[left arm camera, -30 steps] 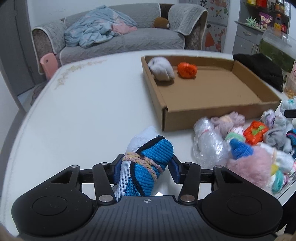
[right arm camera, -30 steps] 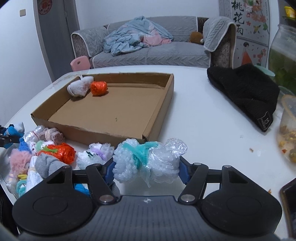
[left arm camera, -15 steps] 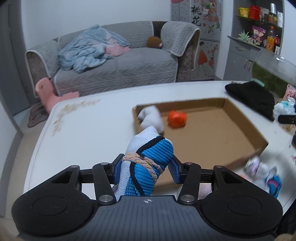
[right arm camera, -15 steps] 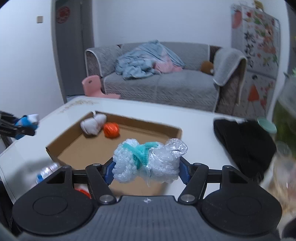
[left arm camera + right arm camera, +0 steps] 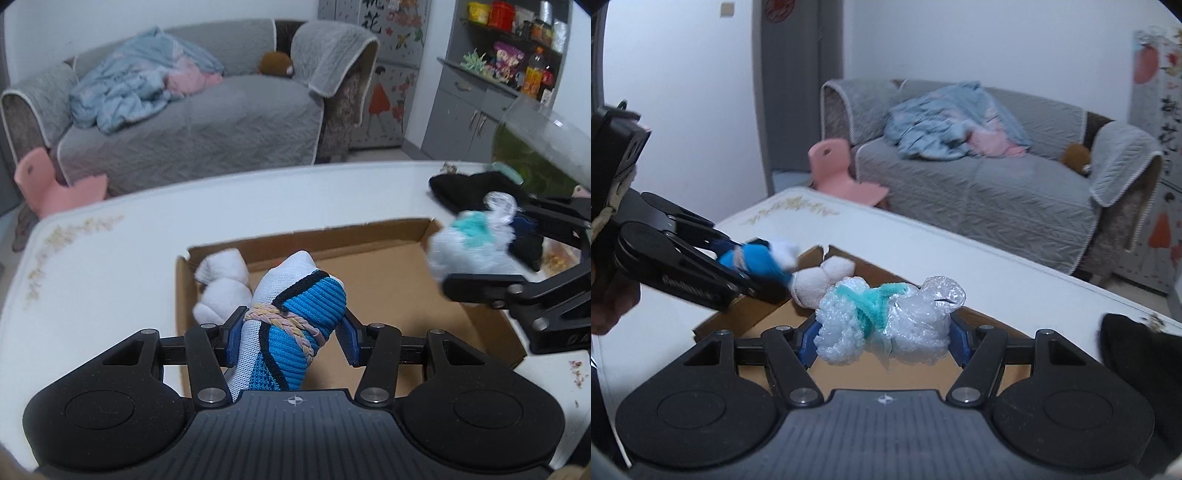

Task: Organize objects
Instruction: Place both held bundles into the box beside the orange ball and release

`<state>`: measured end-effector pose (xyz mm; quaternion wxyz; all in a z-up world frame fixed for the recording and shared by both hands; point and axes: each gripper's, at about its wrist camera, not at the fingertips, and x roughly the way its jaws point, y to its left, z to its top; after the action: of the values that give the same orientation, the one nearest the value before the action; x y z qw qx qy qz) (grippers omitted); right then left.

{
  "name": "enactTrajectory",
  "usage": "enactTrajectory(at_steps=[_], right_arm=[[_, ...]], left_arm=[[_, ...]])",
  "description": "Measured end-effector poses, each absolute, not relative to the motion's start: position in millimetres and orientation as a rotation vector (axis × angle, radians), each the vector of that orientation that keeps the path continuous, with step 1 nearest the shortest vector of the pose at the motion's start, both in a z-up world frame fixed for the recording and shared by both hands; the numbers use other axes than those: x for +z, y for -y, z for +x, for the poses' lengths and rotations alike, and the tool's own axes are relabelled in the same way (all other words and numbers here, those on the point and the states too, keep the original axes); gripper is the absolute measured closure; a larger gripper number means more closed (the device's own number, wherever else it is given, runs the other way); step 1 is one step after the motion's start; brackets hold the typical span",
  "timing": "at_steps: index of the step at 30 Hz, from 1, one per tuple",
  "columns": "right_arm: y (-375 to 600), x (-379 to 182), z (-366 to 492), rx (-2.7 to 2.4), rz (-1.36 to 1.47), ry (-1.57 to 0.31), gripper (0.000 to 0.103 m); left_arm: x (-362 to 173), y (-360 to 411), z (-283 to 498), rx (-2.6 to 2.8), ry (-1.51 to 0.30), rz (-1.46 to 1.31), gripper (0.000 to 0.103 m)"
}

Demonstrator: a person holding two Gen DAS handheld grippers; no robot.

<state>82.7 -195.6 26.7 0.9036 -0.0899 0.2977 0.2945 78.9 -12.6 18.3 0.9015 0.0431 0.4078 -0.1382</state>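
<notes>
Both grippers have risen over the cardboard box (image 5: 388, 273); my left gripper (image 5: 288, 332) pinches the blue sock bundle (image 5: 295, 325), my right gripper (image 5: 882, 343) the bubble-wrap bundle (image 5: 886, 317), apparently clear of the box.

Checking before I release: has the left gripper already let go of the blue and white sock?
No, the left gripper is shut on the blue and white sock.

Our left gripper (image 5: 290, 332) and right gripper (image 5: 882, 338) share one build: matte black, speckled plastic bodies with two round raised discs at seven and five o'clock, a ribbed centre plate bearing a small crosshair mark, silver screw heads on angled linkage arms, and blue pads (image 5: 347, 334) lining the fingers.
</notes>
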Motion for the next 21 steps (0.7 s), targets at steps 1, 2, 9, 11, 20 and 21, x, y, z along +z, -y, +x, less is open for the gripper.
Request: enactTrajectory(at_steps=[1, 2, 9, 11, 20, 21], right_arm=[[191, 22, 89, 0.619, -0.197, -0.625, 0.04], [187, 17, 94, 0.629, -0.208, -0.634, 0.04], [162, -14, 113, 0.679, -0.275, -0.703, 0.04], [156, -19, 115, 0.695, -0.3, -0.711, 0.04], [139, -42, 127, 0.754, -0.347, -0.744, 0.04], [137, -43, 126, 0.764, -0.352, -0.745, 0.04]], left_arm=[[12, 14, 83, -0.281, -0.853, 0.089, 0.046], [6, 13, 86, -0.278, -0.865, 0.083, 0.046], [-25, 11, 105, -0.237, -0.914, 0.099, 0.046], [-30, 9, 109, -0.22, -0.922, 0.091, 0.046], [-40, 2, 114, -0.146, -0.91, 0.03, 0.046], [-40, 5, 114, -0.141, -0.909, 0.032, 0.046]])
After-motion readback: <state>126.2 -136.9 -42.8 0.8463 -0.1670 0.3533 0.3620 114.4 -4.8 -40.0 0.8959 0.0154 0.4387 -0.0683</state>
